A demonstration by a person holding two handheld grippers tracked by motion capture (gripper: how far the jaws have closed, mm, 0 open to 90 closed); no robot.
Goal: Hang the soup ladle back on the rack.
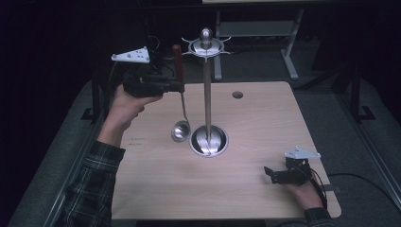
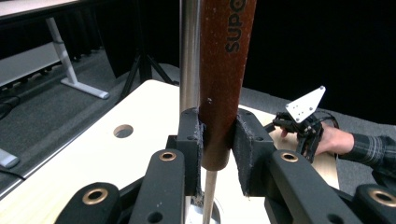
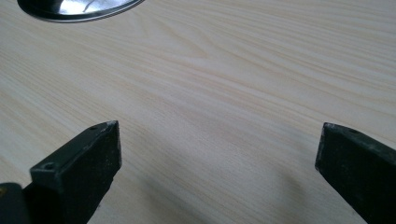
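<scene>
My left gripper (image 2: 217,140) pinches the ladle (image 1: 180,101) by its wooden handle, hanging upright beside the stand (image 1: 207,94), above the table's (image 1: 246,189) centre. Stiff, bowl-heavy; grip high. My right gripper (image 3: 219,149) rests spread near the right edge.

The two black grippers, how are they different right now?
The left gripper is shut on the brown wooden handle of a steel ladle, held up in the air; the right gripper has its jaws wide apart with nothing between them. The left one is raised beside the tall steel stand; the right one sits low on the pale wooden table. Both are black and hand-held.
</scene>
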